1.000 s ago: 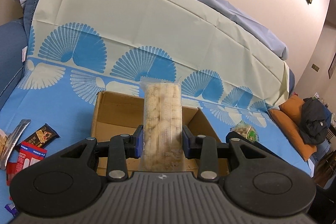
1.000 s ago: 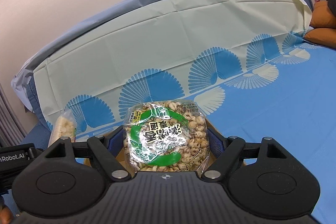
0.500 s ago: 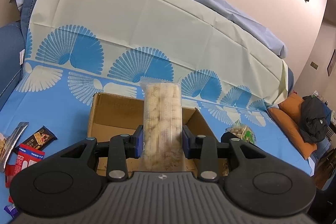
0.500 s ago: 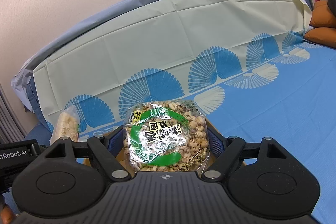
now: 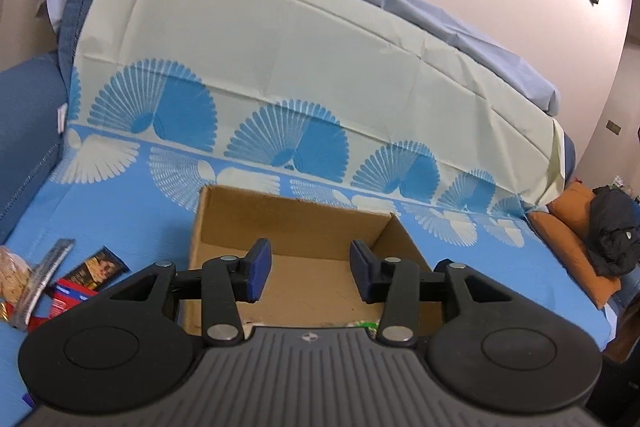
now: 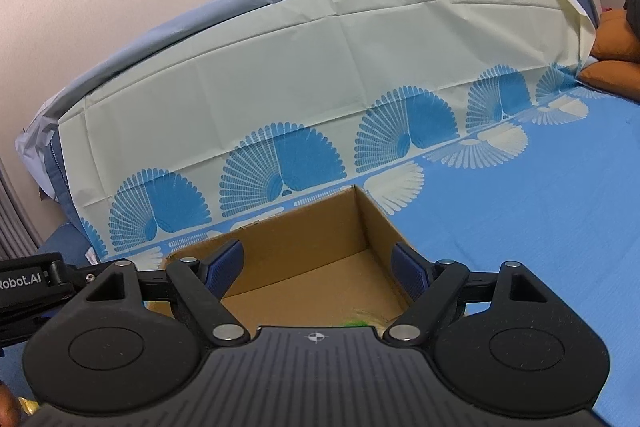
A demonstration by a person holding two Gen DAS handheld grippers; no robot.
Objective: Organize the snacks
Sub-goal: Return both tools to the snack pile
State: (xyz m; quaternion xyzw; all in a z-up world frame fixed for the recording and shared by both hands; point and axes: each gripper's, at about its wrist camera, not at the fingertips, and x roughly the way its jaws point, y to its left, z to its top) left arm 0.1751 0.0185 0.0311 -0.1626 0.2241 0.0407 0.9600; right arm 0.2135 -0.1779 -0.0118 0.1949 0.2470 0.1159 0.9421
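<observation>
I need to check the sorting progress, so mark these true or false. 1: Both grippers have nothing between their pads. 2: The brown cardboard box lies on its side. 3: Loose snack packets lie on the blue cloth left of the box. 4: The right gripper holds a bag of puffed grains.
1. True: the left gripper, whose jaws are opening, and the right gripper both have bare pads.
2. False: the brown cardboard box stands upright with its top open.
3. True: loose snack packets lie on the blue cloth left of the box.
4. False: the right gripper is open and holds nothing; only a green scrap of packaging shows low in the box.
</observation>
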